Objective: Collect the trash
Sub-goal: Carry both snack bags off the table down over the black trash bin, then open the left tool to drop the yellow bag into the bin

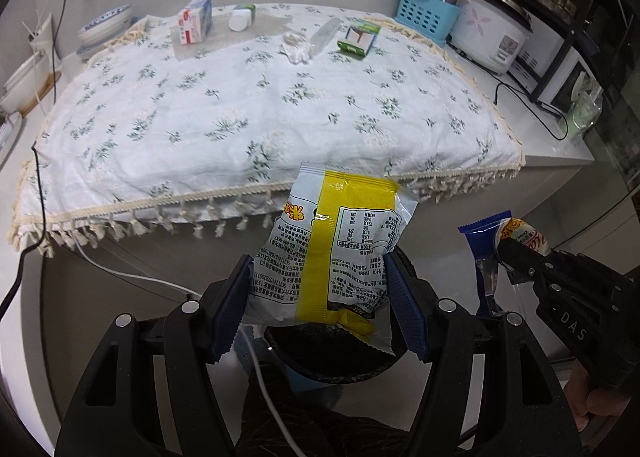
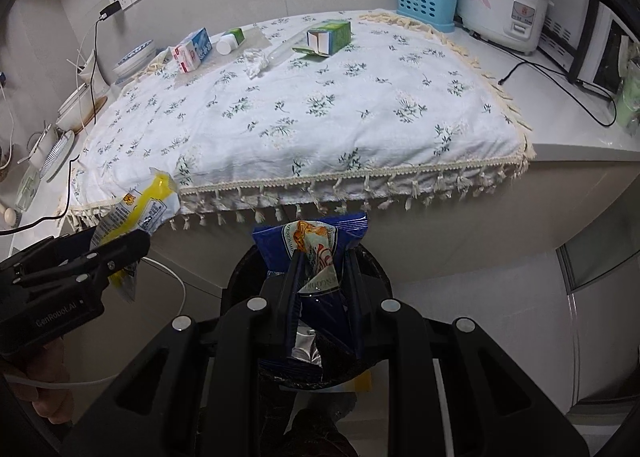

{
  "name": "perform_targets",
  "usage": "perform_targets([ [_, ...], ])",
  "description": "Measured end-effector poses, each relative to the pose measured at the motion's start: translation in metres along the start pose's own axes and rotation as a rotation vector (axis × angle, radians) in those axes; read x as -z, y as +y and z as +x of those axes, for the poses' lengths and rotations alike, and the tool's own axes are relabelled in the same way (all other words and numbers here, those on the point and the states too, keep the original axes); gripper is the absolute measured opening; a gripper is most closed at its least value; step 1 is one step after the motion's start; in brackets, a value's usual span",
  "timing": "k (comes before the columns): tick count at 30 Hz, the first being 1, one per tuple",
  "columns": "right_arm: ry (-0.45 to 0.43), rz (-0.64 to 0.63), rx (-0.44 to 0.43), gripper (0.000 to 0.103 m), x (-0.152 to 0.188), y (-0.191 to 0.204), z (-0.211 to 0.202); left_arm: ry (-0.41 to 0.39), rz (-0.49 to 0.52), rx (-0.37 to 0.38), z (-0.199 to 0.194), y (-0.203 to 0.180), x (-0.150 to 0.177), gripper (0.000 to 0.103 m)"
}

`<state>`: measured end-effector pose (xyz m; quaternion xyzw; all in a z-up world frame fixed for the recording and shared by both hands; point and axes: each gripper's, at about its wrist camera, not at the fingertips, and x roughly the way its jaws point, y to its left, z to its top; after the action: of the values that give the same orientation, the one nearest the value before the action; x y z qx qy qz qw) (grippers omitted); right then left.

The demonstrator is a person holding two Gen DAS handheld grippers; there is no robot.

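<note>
My left gripper [image 1: 318,289] is shut on a white and yellow snack wrapper [image 1: 340,241] and holds it above a black trash bin [image 1: 320,361] below the counter edge. My right gripper [image 2: 322,269] is shut on a blue snack wrapper [image 2: 316,245] above the same bin [image 2: 372,269]. The right gripper with its blue wrapper shows in the left wrist view [image 1: 486,257]; the left gripper with the yellow wrapper shows in the right wrist view [image 2: 140,213]. More trash lies at the far side of the floral cloth [image 2: 304,113]: a pink and blue carton [image 2: 192,51], a white bottle [image 2: 229,41], crumpled tissue [image 2: 256,61], a clear tube [image 2: 286,47], a green box [image 2: 328,37].
A blue utensil basket [image 2: 426,1] and a rice cooker [image 2: 504,9] stand at the back right. A microwave rack [image 2: 592,29] is at the far right. Bowls and dishes [image 2: 64,113] sit on the left counter. Black and white cables [image 2: 92,69] trail down the left side.
</note>
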<state>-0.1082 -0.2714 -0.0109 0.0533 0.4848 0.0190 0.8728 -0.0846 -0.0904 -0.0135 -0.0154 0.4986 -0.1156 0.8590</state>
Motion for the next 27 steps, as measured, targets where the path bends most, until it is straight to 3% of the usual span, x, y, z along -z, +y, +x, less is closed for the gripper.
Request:
perform_targets([
  [13,0.05,0.006,0.022,0.019,0.031,-0.016,0.024,0.061,0.007,-0.008,0.049,-0.018,0.025,0.064],
  [27,0.061,0.002,0.03,0.019,0.03,-0.021,0.034,0.086,0.048,-0.004,0.084,-0.034,0.022,0.067],
])
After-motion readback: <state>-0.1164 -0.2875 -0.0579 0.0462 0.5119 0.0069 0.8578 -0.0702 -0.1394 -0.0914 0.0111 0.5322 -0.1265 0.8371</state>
